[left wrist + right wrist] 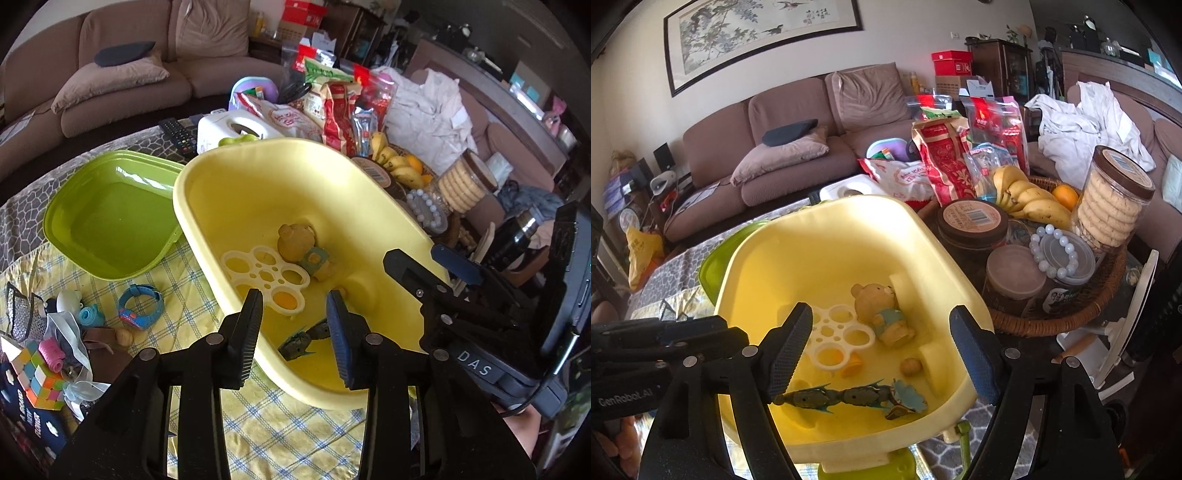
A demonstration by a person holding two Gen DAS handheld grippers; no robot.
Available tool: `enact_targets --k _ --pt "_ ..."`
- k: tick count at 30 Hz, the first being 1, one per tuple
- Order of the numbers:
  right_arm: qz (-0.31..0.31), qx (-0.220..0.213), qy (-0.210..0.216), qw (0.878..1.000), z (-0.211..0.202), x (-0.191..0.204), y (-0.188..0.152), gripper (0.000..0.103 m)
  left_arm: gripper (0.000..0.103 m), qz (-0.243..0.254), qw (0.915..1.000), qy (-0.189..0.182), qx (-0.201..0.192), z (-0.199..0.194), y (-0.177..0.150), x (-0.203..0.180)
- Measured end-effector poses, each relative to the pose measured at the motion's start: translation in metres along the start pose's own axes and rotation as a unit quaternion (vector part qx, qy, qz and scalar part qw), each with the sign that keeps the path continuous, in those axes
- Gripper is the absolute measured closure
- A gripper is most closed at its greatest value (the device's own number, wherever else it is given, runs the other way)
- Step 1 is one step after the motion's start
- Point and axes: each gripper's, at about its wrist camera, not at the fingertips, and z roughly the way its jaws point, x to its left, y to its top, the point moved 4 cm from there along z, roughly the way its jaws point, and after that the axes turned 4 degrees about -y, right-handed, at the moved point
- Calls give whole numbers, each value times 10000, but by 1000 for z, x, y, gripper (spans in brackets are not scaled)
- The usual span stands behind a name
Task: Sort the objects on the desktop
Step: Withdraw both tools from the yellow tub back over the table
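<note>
Cluttered living-room worktop (280,435), checked cloth. Yellow tub (207,236) already holds bear (295,243), ring tray (266,277) and fish toy (846,398). Left gripper (295,332) and right gripper (879,350) hover over it — jaws released, empty. Risk: jaws colliding over the tub — watch (140,306) and cube (40,373) remain unsorted.

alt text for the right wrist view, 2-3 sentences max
The open right gripper hangs over a yellow tub holding a bear figurine, a white ring-shaped holder, a small ball and a jointed fish toy. To the right, a wicker basket holds jars, bananas and a bead bracelet.
</note>
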Motion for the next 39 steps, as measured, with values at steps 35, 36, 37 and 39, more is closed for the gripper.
enact_targets --k 35,36,37,39 --pt "-799 77 -19 9968 3 85 -8 0 0 -1274 9878 594 -668 -87 -54 112" --pt "-828 72 6 9965 3 90 -8 0 0 -1285 9875 617 -678 -91 -56 116" --pt "-866 66 26 9962 2 95 -8 0 0 -1302 9870 649 -688 -95 -59 121" --pt "-951 53 72 9954 1 105 -9 0 0 -1337 9859 724 -704 -103 -66 130"
